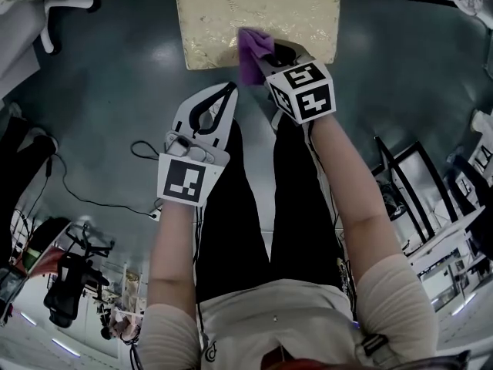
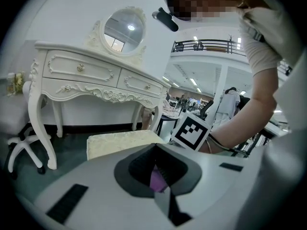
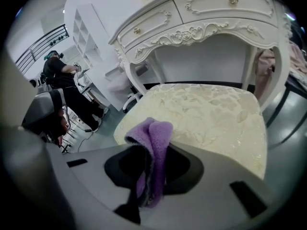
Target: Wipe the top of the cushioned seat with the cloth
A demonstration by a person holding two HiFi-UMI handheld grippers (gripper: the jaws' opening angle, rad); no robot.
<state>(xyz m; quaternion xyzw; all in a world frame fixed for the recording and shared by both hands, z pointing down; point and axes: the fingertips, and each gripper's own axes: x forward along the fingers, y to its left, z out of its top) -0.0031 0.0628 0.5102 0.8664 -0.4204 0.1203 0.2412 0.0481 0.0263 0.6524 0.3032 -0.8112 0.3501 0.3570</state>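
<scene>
The cream cushioned seat (image 1: 262,10) stands on the dark floor in front of me; in the right gripper view the seat (image 3: 211,114) fills the middle. My right gripper (image 1: 266,62) is shut on a folded purple cloth (image 1: 253,51), at the seat's near edge. In its own view the cloth (image 3: 156,133) stands up between the jaws of the right gripper (image 3: 148,152), over the seat's near-left part. My left gripper (image 1: 223,95) is shut with nothing in it, over the floor short of the seat. In its own view the left gripper (image 2: 160,176) has a sliver of cloth (image 2: 156,180) showing beyond its jaws.
A white carved dressing table (image 2: 96,75) with an oval mirror stands right behind the seat, its legs (image 3: 139,87) flanking it. A white chair base (image 2: 19,150) is to the left. A cable (image 1: 77,195) lies on the floor; black frames (image 1: 412,179) stand at the right.
</scene>
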